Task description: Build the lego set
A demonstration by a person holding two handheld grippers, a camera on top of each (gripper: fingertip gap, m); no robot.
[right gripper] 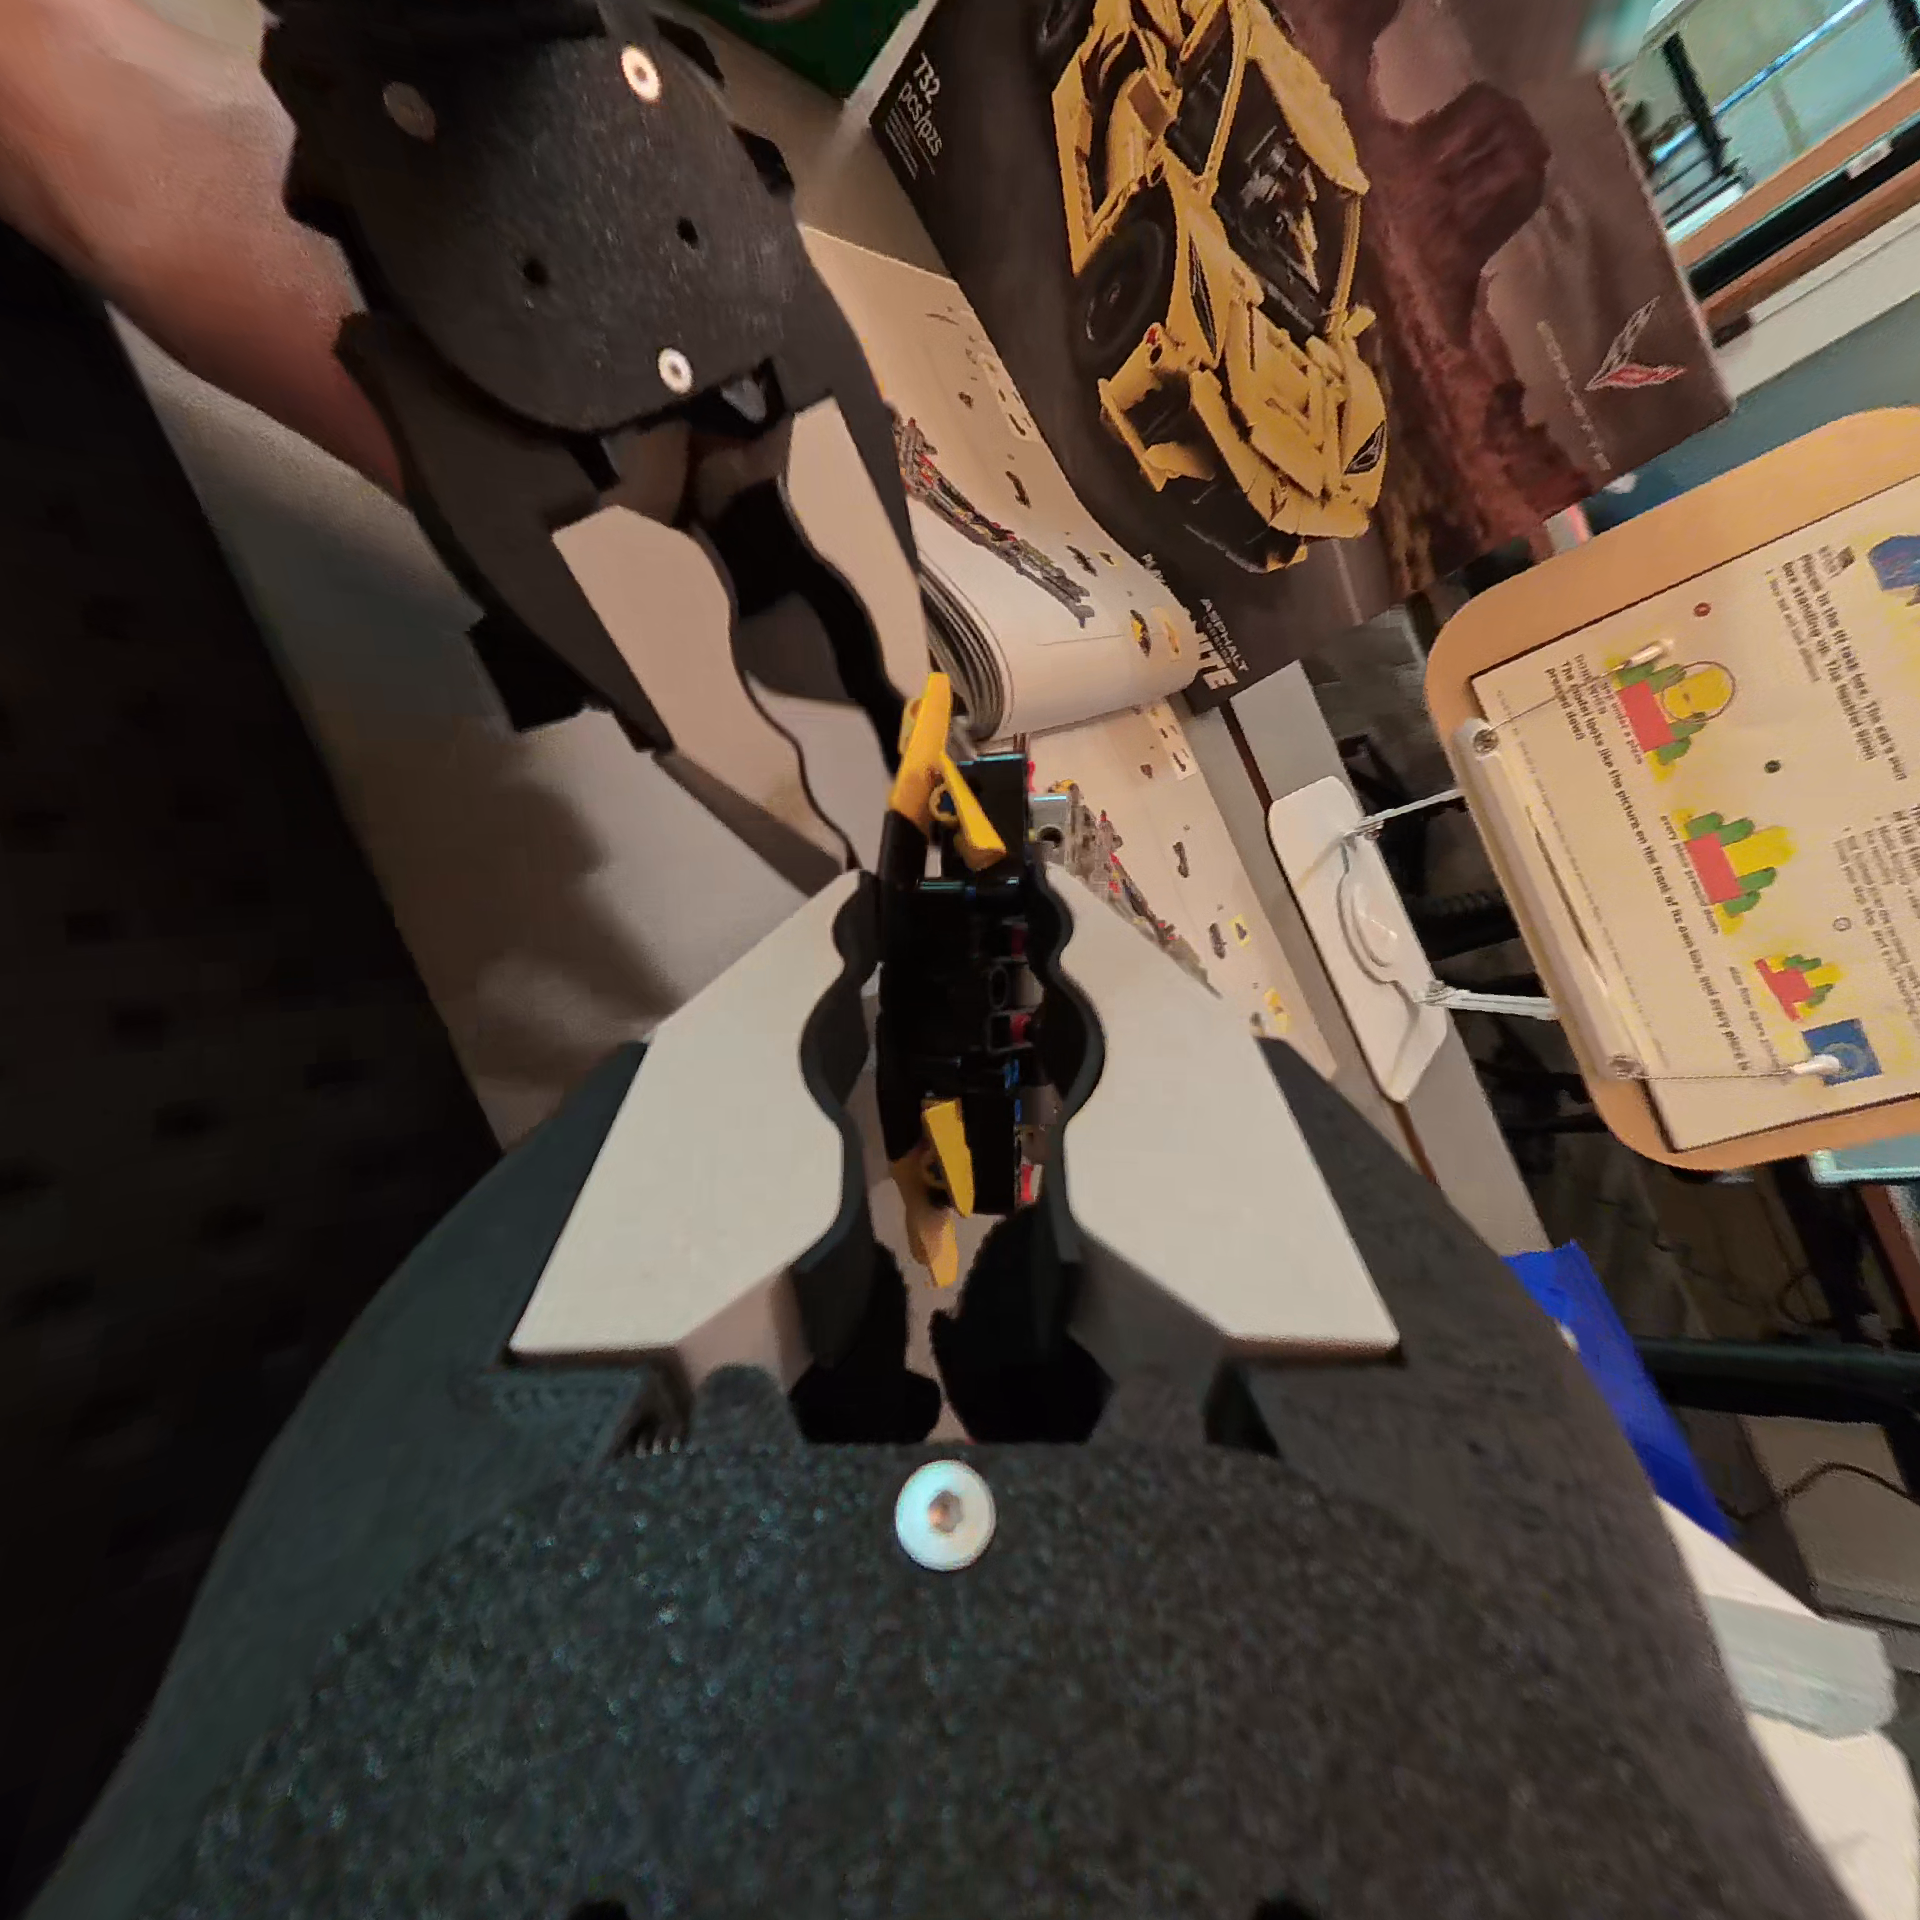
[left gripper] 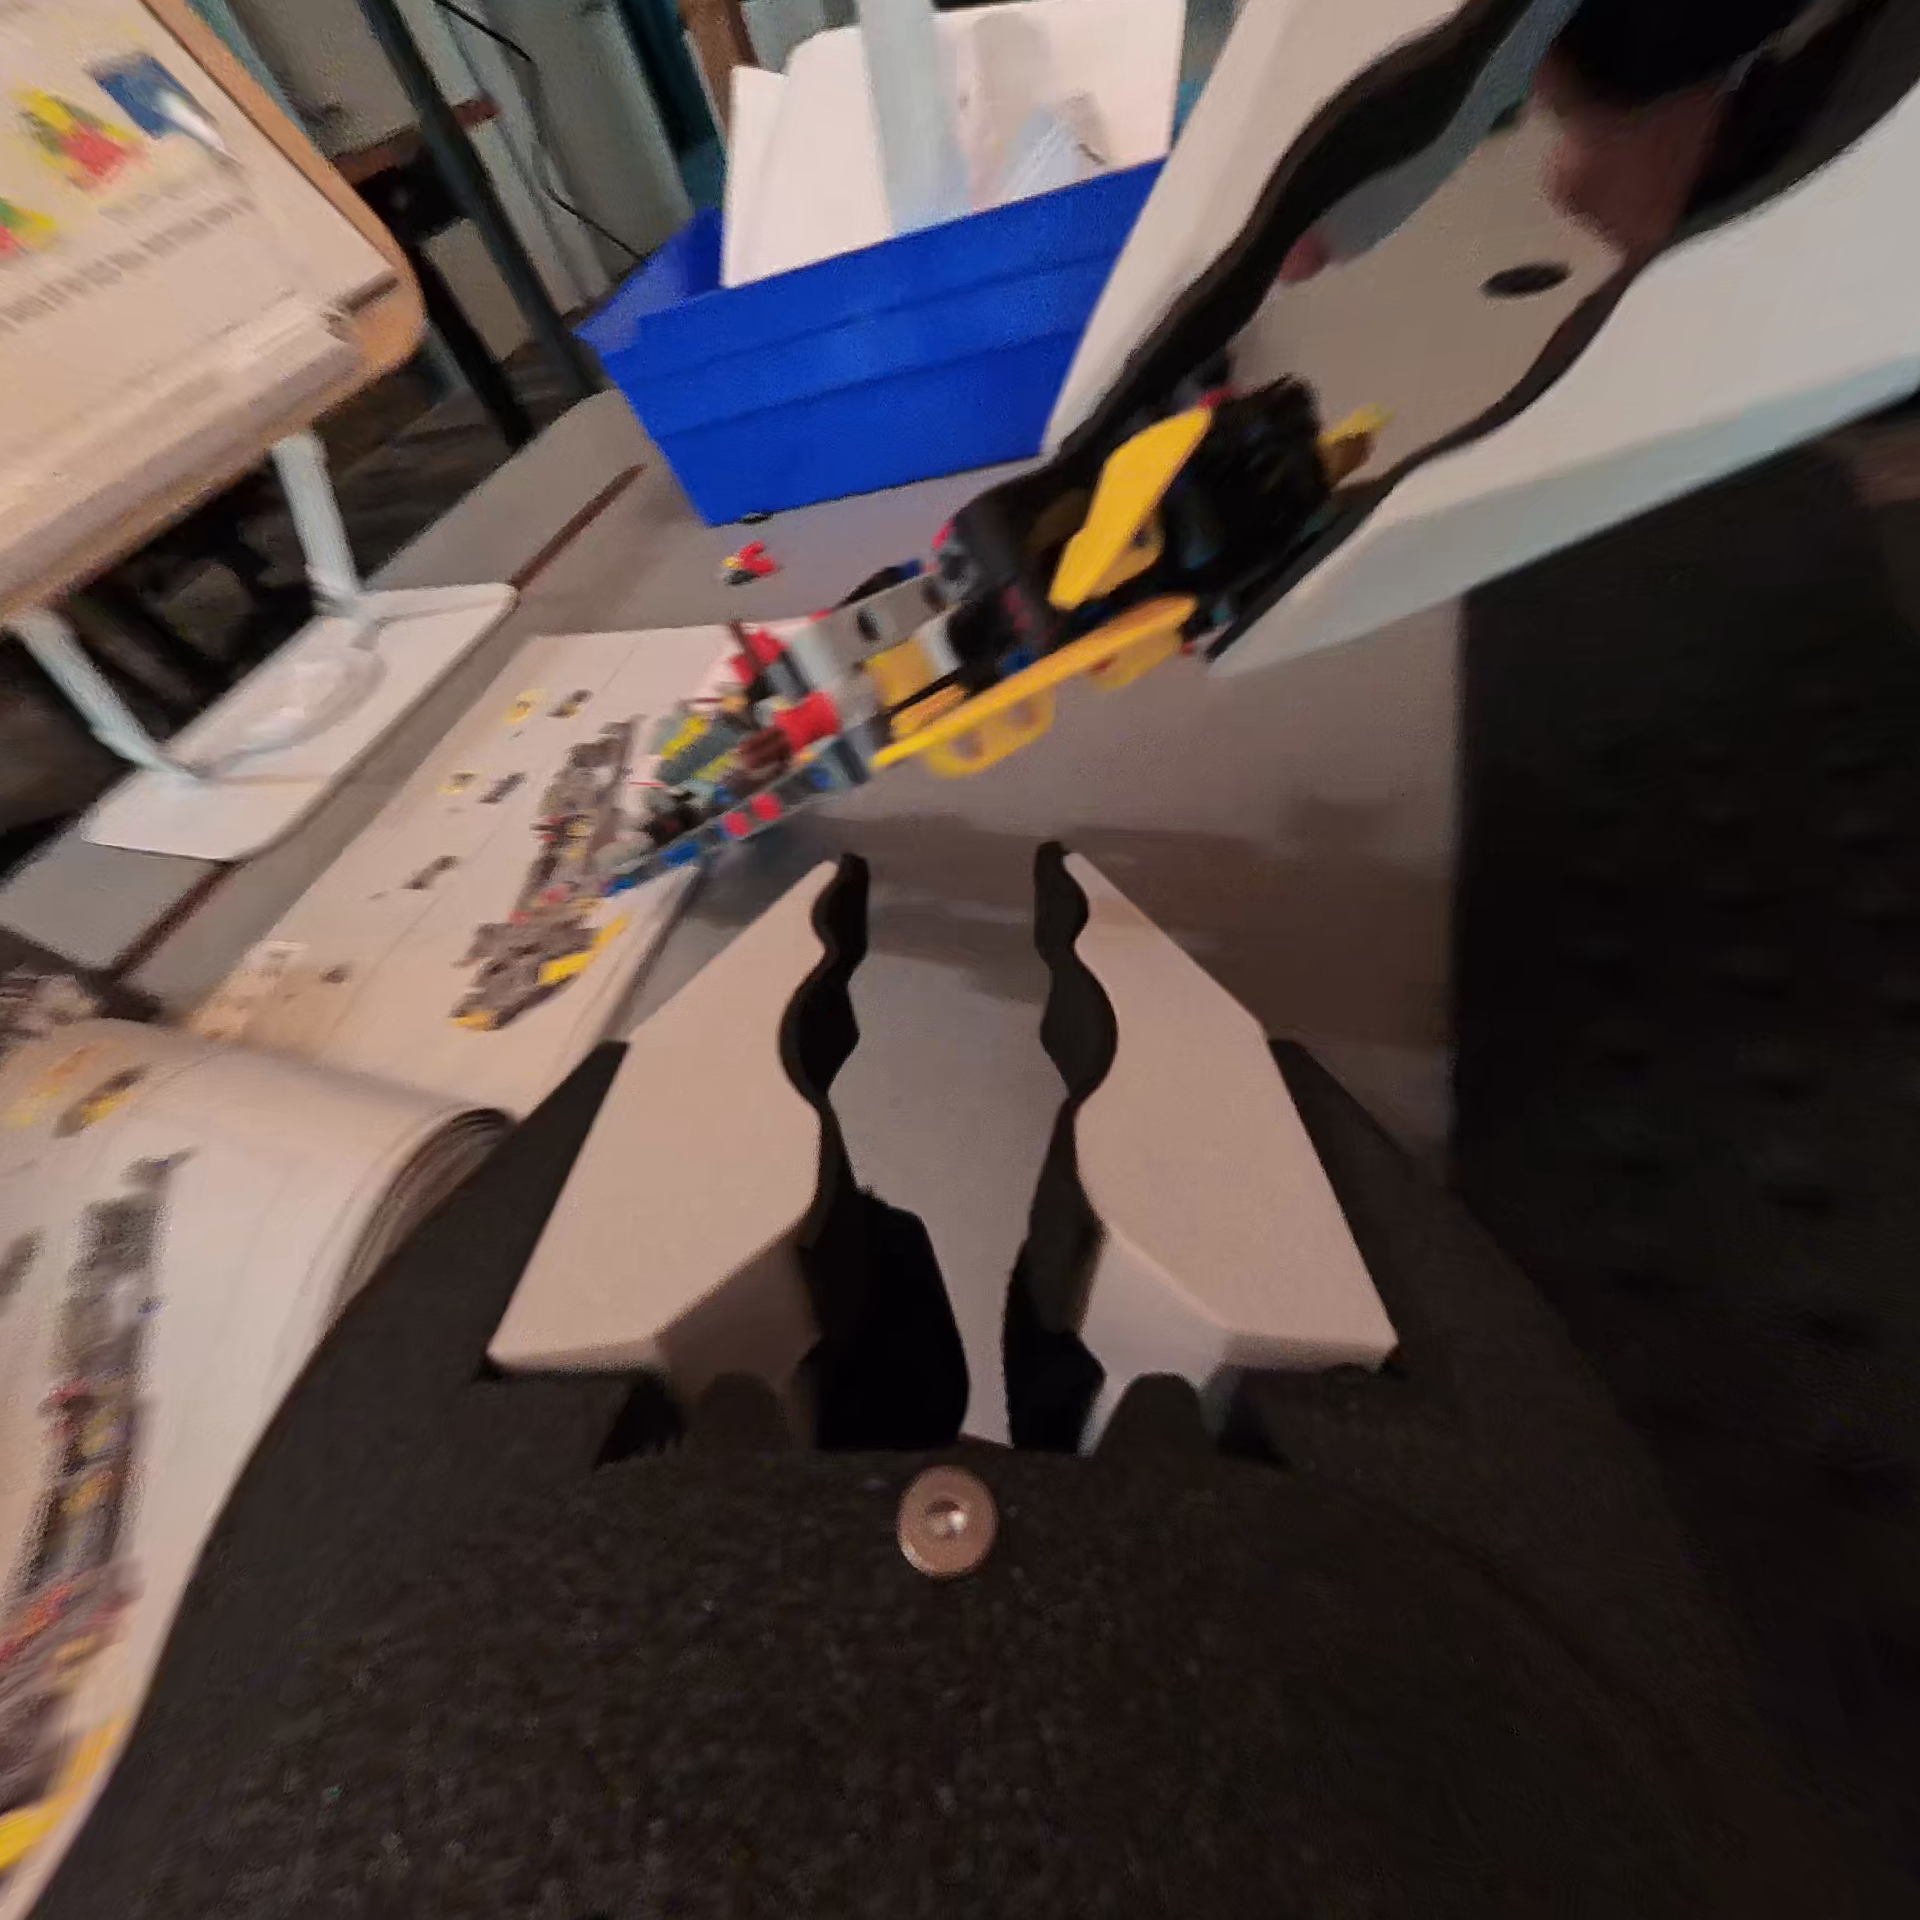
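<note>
Gripping black-and-yellow lego assembly (right gripper: 961,997) in right gripper (right gripper: 956,883); left gripper (left gripper: 948,862) narrowly parted, empty.
Lying open on grey table (left gripper: 1195,831): instruction booklet (left gripper: 436,904); blue bin (left gripper: 862,353) behind.

Two hand-held grippers (right gripper: 951,894) (right gripper: 831,727), one lego assembly (right gripper: 961,997), one instruction booklet (right gripper: 1039,582), one blue bin (left gripper: 862,353).

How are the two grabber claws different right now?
The right gripper is shut on the black and yellow lego assembly; the left gripper is open and holds nothing. The right gripper carries its load above the grey table; the left gripper hovers beside the open instruction booklet. Both have pale fingers with wavy black pads.
</note>
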